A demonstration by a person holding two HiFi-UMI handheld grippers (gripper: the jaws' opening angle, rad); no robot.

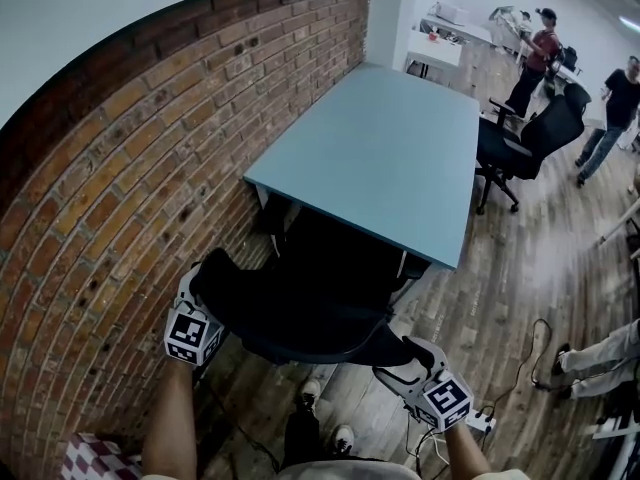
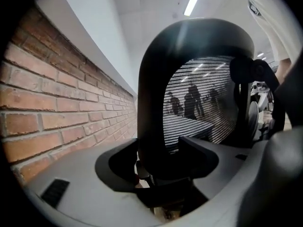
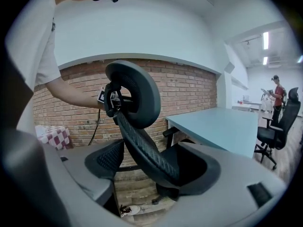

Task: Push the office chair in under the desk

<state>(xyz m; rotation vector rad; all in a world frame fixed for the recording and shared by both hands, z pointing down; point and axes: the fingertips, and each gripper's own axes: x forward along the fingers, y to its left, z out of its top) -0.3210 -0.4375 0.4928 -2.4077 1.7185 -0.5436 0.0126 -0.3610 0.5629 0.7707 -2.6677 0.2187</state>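
By the brick wall (image 1: pixel 120 198), the left claw (image 2: pixel 158 169) is spread wide around one edge of the chair (image 1: pixel 310 303); its view shows people (image 2: pixel 191 100) through the mesh (image 2: pixel 208 122). From above, the chair sits partly under the bench (image 1: pixel 390 148). The right claw (image 3: pixel 151 169) is spread wide around the other edge; its view shows the headrest (image 3: pixel 137 93).
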